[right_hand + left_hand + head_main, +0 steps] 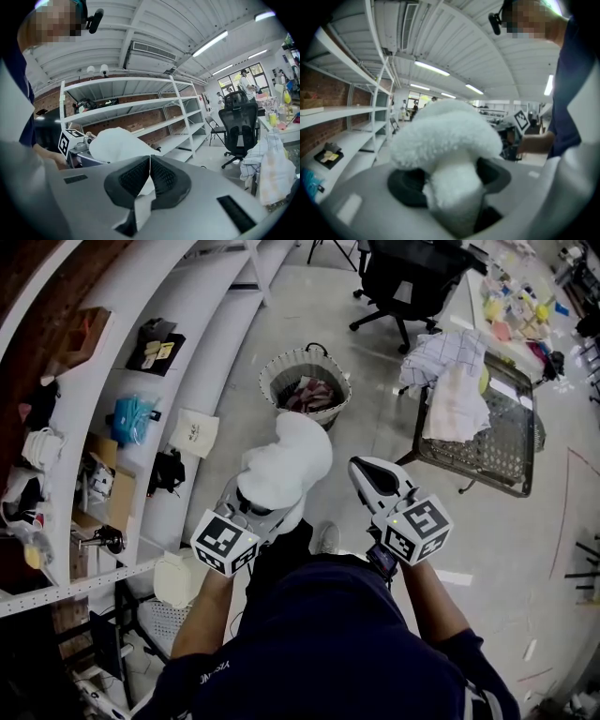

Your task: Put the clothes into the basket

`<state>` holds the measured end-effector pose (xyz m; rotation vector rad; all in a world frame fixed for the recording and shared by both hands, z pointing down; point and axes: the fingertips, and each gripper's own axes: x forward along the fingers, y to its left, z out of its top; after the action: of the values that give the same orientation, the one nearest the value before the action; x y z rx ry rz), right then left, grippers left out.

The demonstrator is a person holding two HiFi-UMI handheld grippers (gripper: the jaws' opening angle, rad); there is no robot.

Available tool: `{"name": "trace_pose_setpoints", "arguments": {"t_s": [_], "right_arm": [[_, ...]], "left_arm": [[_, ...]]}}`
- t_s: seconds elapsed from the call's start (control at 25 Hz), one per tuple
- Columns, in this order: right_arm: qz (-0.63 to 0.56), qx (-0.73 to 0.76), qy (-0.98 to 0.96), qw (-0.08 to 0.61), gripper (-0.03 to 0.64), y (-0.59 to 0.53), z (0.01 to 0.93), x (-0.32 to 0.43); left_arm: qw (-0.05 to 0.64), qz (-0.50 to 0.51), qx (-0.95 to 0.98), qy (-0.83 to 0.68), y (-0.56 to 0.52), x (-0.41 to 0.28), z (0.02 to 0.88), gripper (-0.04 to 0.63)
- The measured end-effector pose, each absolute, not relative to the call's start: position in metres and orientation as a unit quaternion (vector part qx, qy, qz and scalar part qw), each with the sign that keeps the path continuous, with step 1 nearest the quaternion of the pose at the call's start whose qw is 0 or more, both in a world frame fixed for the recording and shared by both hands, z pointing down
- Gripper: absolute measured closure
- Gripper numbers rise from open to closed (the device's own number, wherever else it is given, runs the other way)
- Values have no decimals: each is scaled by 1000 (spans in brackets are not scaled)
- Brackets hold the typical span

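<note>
A white fluffy garment (286,460) bulges out of my left gripper (270,501), which is shut on it; in the left gripper view the fleece (447,140) fills the gap between the dark pads (405,183). My right gripper (364,472) is level with it on the right, its ribbed pads (133,176) meeting at the tip with nothing between them. The round woven basket (279,364) stands on the floor ahead of both grippers, with dark red and grey clothes (307,395) inside. From the right gripper view the held garment (119,143) shows to the left.
White shelving (187,352) with odds and ends runs along the left. A black mesh table (502,451) at the right carries a checked cloth and a white cloth (452,390). A black office chair (408,282) stands beyond the basket.
</note>
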<state>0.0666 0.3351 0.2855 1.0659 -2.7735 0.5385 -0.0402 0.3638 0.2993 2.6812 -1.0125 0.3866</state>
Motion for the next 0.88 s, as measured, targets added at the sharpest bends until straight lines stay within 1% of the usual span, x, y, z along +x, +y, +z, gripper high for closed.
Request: {"name": "trace_pose_setpoints", "arguments": {"t_s": [0.36, 0.88], "right_arm": [[186, 362, -910, 80, 607, 280, 293, 41], [188, 397, -894, 92, 607, 179, 288, -11]], "left_arm": [[143, 118, 926, -328, 302, -61, 313, 318], [153, 105, 940, -287, 187, -116, 314, 318]]}}
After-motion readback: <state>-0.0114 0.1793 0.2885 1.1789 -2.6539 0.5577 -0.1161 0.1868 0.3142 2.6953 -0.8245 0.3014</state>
